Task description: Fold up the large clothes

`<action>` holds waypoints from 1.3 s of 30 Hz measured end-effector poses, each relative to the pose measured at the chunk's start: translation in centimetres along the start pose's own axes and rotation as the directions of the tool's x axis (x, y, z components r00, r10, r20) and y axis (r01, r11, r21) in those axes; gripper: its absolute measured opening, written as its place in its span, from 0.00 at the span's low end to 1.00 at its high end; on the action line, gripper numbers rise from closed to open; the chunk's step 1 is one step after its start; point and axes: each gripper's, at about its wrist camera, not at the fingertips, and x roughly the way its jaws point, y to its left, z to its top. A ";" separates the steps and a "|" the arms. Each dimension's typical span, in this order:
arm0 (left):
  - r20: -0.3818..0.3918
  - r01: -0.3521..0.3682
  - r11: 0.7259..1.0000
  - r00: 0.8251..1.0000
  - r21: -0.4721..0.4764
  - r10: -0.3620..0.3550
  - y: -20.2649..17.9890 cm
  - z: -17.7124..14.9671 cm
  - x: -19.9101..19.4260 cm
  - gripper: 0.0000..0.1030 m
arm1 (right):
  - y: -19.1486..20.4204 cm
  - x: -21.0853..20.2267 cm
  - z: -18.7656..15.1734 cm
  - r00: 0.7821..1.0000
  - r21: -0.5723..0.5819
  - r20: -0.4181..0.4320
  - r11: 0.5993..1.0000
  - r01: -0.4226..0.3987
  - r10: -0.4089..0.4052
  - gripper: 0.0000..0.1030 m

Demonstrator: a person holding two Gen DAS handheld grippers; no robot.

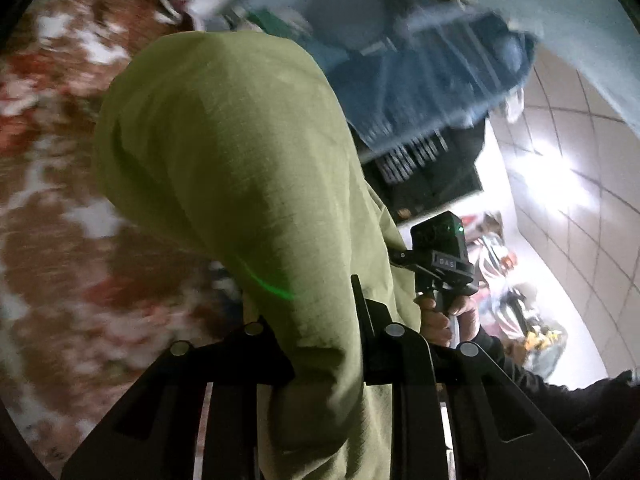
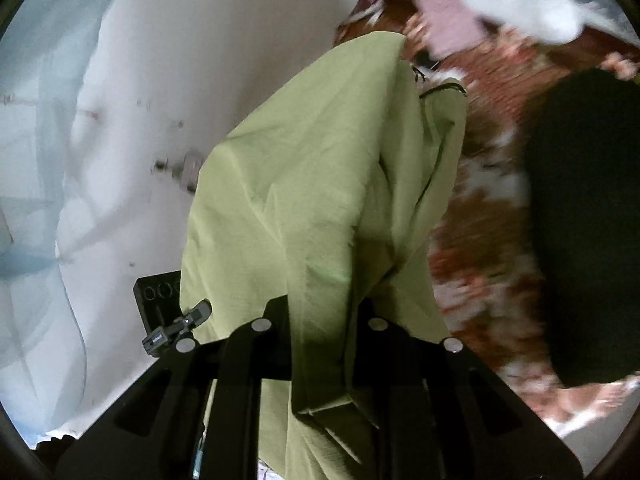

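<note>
Left gripper (image 1: 320, 344): jaws nearly closed, pinching green cloth (image 1: 224, 152) that runs forward and away from the fingers. Right gripper (image 2: 320, 344): jaws likewise clamped on the same cloth, bunched between them. Cloth hung lengthwise off both grips above patterned bedspread (image 1: 60, 208); neither hand nearer.

My left wrist camera sits just behind my left gripper (image 1: 320, 340), looking forward along its fingers and tilted downward. The green cloth (image 1: 240, 160) hangs right at the lens and fills the middle of the frame. My right wrist camera looks the same way along my right gripper (image 2: 320, 352), equally near the cloth (image 2: 320, 200). Both views share the cloth and the red floral bed cover (image 1: 60, 200) (image 2: 480, 220), at frame left in one and frame right in the other.
</note>
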 end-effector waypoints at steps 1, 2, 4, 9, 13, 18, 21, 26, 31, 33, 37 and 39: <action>-0.020 0.023 1.000 1.000 0.004 -0.023 -1.0 0.6 3.1 0.21 | -1.5 -2.8 1.0 1.000 0.006 0.022 1.000 0.016 -0.016 0.15; -0.037 0.043 0.999 0.998 0.005 -0.043 -1.8 1.1 5.8 0.21 | -2.6 -4.8 1.7 0.999 0.009 0.033 1.000 0.027 -0.027 0.15; -0.071 0.074 0.997 0.995 0.005 -0.073 -2.9 2.1 11.3 0.21 | -5.5 -8.8 3.4 0.997 0.018 0.060 0.998 0.053 -0.054 0.15; -0.143 0.097 0.994 0.985 -0.039 -0.102 -2.9 2.3 21.3 0.21 | -13.1 -13.5 6.3 0.994 0.096 0.083 0.994 0.056 -0.064 0.15; -0.167 0.082 0.988 0.980 -0.134 -0.104 1.4 1.5 26.8 0.21 | -20.6 -12.1 6.7 0.997 0.191 0.047 0.981 0.048 -0.058 0.15; -0.175 0.025 0.976 0.983 -0.215 -0.064 7.7 -0.7 28.5 0.22 | -26.7 -8.7 6.0 0.999 0.273 0.047 0.962 0.000 -0.013 0.15; -0.189 -0.043 0.978 0.982 -0.204 0.004 9.0 -0.7 28.1 0.25 | -27.7 -7.0 5.6 0.997 0.302 0.068 0.952 -0.043 0.023 0.17; -0.218 -0.147 0.971 0.970 -0.186 0.105 9.2 -0.4 26.9 0.29 | -27.9 -4.7 5.4 0.998 0.312 0.048 0.949 -0.041 0.027 0.19; -0.268 -0.223 0.960 0.948 -0.169 0.173 10.0 -0.1 27.6 0.55 | -28.3 -4.2 5.7 0.999 0.280 0.001 0.959 0.032 -0.034 0.30; -0.283 -0.259 0.955 0.936 -0.145 0.211 9.9 -0.4 27.6 0.70 | -28.6 -4.8 5.3 1.000 0.285 -0.001 0.958 0.013 -0.013 0.33; -0.296 -0.301 0.950 0.918 -0.083 0.264 8.5 -0.7 27.5 0.83 | -28.2 -6.7 4.6 0.999 0.249 -0.011 0.967 0.054 -0.053 0.42; -0.288 -0.342 0.938 0.905 -0.055 0.313 7.7 -0.7 26.6 0.85 | -28.1 -7.5 4.0 0.994 0.231 -0.014 0.967 0.105 -0.104 0.54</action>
